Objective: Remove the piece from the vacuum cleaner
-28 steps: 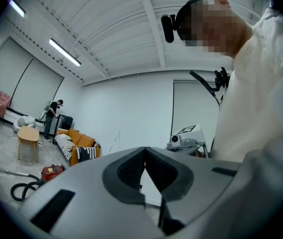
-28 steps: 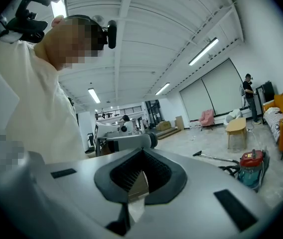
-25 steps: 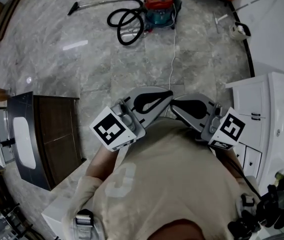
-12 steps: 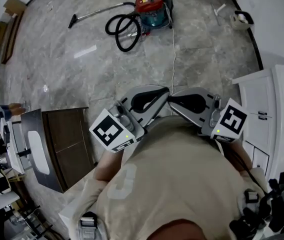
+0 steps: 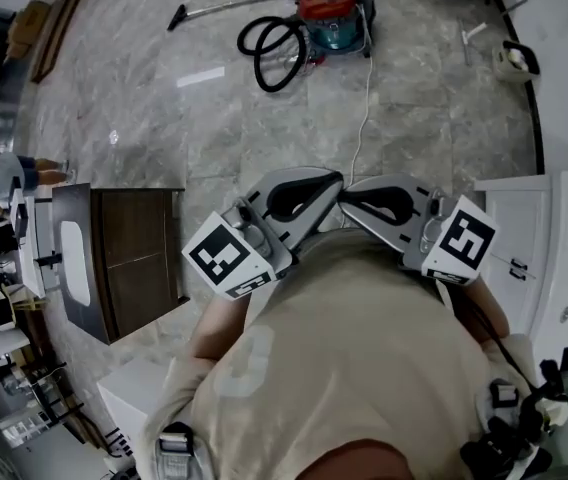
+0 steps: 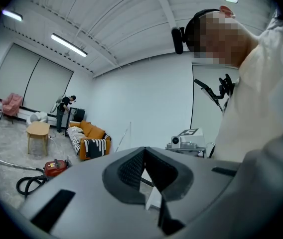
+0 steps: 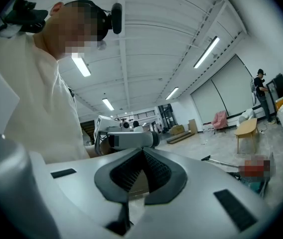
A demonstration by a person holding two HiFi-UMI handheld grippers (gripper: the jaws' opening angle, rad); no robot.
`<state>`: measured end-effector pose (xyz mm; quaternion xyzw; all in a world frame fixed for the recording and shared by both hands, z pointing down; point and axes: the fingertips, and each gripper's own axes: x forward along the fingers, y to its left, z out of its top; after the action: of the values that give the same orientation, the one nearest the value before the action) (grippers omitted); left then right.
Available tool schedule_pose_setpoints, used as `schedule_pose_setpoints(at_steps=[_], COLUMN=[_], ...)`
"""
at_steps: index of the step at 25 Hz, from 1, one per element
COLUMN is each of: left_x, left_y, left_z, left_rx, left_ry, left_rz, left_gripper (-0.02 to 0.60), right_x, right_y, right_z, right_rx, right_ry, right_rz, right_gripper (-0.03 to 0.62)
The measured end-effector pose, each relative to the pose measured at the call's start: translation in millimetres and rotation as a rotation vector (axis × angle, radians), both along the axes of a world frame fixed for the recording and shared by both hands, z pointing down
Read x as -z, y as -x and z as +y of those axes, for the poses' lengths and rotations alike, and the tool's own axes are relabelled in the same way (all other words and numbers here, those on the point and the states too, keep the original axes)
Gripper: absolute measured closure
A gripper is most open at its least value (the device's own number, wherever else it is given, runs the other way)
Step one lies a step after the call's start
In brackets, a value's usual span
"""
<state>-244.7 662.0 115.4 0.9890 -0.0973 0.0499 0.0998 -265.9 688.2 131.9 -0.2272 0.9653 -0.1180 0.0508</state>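
Red and teal vacuum cleaner [image 5: 332, 13] sits on the grey stone floor [image 5: 164, 118], far up at the top of your head view; it is well apart from both of your claws, and nothing touches it. Its black hose [image 5: 269, 56] lies in a loose loop just beside it; a long metal tube [image 5: 232, 6] runs out to the left, flat on the floor; a thin white cord [image 5: 362, 118] trails from the machine back toward you, so it may be plugged in somewhere near you.

Your left claw [image 5: 328, 184] is pressed together with nothing in it; in the left gripper view its dark ribbed pads [image 6: 130, 169] meet at the tip, and only the room shows past them. Your right claw [image 5: 356, 199] is pressed together too and is just as empty. You hold both claws close to your pale shirt [image 5: 344, 348], pointing out level, tips almost meeting; that looks like a pose for walking, not for reaching. Shut claws make sense here, since nothing is near enough to grab.

I think the job has not begun; every piece looks joined to the machine. From this far I cannot tell which piece should come off, the tube, the hose or the end brush. You need to get close first. Mind the cord and the hose loop with your feet; the dark brown cabinet [image 5: 134, 258] stands on your left.
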Motion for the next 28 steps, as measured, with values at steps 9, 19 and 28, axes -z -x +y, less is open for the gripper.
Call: schedule_pose_setpoints(at_steps=[9, 19, 28], left_x=[-3, -12, -20], left_y=[-30, -52, -51], left_z=[-1, -2, -5], left_rx=[0.026, 0.030, 0.024], left_ry=[-0.035, -0.045, 0.009], left_rz=[-0.067, -0.137, -0.107], left_gripper=[0.578, 0.578, 0.578], right_x=[-6, -6, -21], right_y=[-24, -55, -47], right_z=[-1, 1, -7], right_rx=[0.023, -0.007, 0.015], right_ry=[-0.020, -0.015, 0.026], right_rz=[0.013, -0.062, -0.037], right_gripper=[0.591, 0.591, 0.591])
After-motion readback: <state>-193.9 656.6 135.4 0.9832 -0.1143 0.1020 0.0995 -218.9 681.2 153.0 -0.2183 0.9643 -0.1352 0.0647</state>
